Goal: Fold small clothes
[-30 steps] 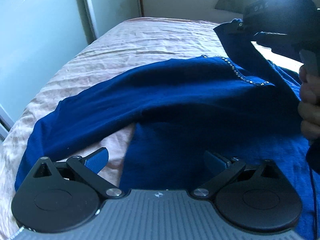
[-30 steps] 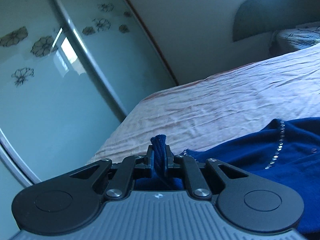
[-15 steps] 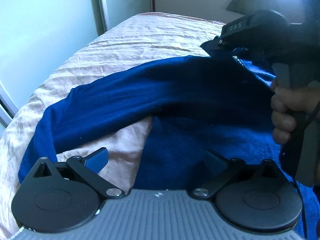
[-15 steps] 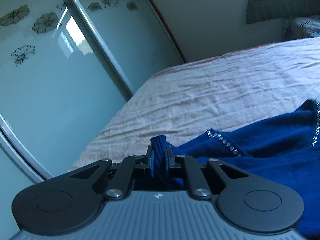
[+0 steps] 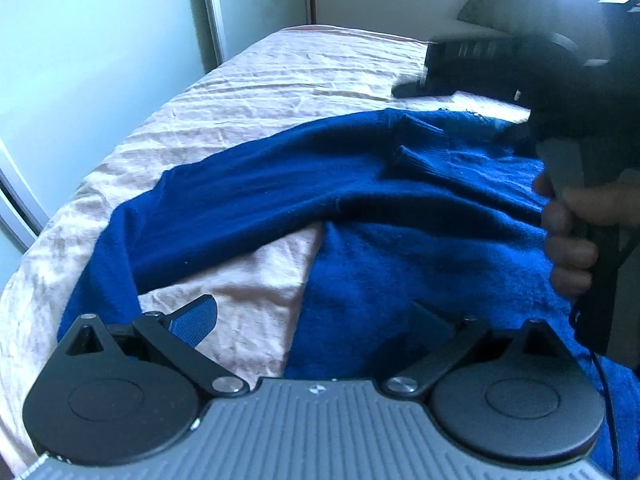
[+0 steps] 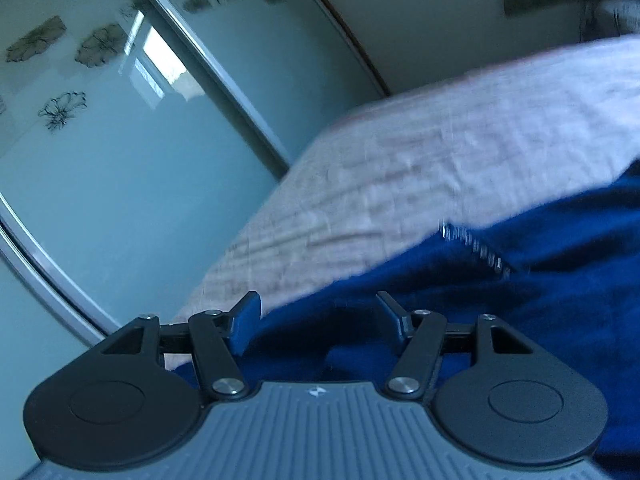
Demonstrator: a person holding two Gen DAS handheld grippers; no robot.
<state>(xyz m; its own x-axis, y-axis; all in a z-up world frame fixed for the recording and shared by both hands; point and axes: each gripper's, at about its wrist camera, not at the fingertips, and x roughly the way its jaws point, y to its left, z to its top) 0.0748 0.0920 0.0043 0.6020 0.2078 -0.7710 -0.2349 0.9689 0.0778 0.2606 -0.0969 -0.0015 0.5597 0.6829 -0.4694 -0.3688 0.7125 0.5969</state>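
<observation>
A blue knit sweater (image 5: 360, 200) lies spread on the bed (image 5: 280, 80), one long sleeve (image 5: 200, 216) running to the left edge. My left gripper (image 5: 316, 316) is open and empty, low over the sweater's near hem. My right gripper (image 6: 320, 316) is open just above the sweater (image 6: 520, 292), whose beaded neckline trim (image 6: 476, 248) shows beside it. In the left wrist view the right gripper (image 5: 412, 88) hovers over the sweater's far edge, held by a hand (image 5: 572, 240).
The bed has a wrinkled pale pink cover (image 6: 440, 168). Frosted sliding wardrobe doors with flower prints (image 6: 120, 120) run close along the bed's left side. A wall and a dark headboard (image 5: 504, 0) lie behind the bed.
My right gripper was shut on a fold of the sweater; it has opened and let the cloth drop onto the sweater. The left gripper stayed open, shifting slightly.
</observation>
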